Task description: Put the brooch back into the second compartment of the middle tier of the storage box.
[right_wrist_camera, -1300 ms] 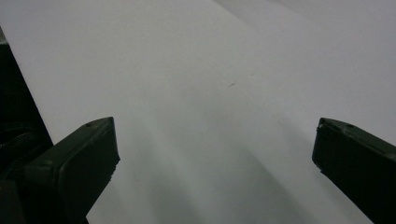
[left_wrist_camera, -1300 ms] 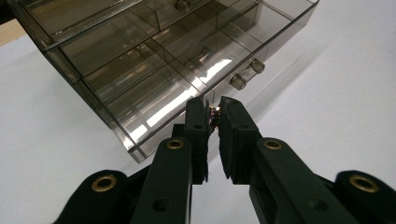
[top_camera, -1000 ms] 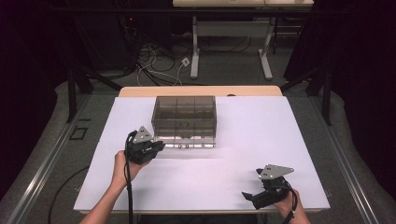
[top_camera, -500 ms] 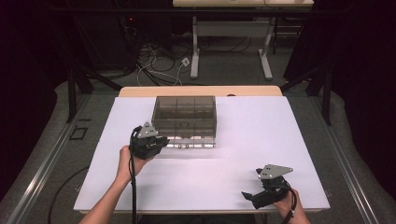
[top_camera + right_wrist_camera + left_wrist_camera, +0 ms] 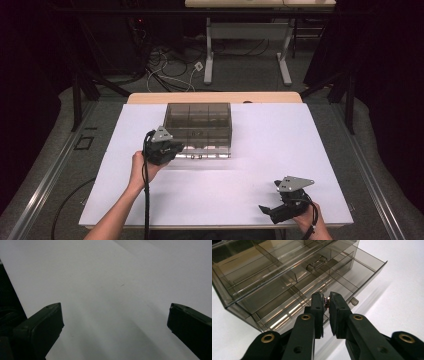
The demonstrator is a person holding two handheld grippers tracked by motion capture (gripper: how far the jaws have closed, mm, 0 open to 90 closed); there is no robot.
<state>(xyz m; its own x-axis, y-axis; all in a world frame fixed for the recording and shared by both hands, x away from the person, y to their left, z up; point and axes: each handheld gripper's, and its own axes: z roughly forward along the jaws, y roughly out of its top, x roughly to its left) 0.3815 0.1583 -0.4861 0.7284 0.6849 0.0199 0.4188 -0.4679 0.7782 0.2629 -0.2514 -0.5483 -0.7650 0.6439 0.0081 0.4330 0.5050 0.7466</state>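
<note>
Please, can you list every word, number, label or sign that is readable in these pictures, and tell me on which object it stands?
There is no readable text.
Smoky clear drawer box: no label or print on it.
Left gripper: plain black, holding a small shiny item with no marking that can be made out.
Right gripper: no lettering.
White table: no print.
</note>
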